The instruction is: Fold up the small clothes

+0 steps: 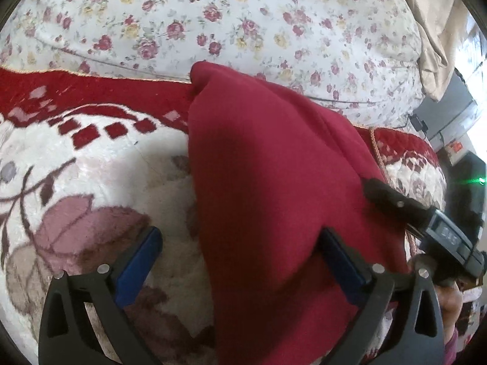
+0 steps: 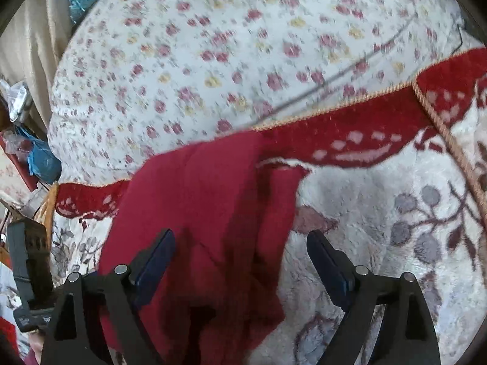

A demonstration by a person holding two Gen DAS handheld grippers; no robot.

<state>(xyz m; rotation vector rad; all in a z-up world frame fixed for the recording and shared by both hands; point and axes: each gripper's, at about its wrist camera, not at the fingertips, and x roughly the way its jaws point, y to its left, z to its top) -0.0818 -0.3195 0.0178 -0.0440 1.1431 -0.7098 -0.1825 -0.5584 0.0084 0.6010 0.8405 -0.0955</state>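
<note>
A dark red garment (image 1: 268, 188) lies on a plush white and red blanket (image 1: 91, 182). In the left wrist view my left gripper (image 1: 240, 246) is open, its blue-padded fingers wide apart over the garment's near edge, the right finger against the cloth. The right gripper's black fingers (image 1: 392, 197) show at the garment's right side. In the right wrist view the garment (image 2: 207, 213) lies bunched and partly doubled over. My right gripper (image 2: 240, 255) is open above its near part, holding nothing.
A white quilt with small roses (image 1: 243, 24) lies behind the blanket. Beige curtain (image 1: 435, 30) and dark electronics (image 1: 450, 112) stand to the right. Bags and clutter (image 2: 27, 140) sit at the left in the right wrist view.
</note>
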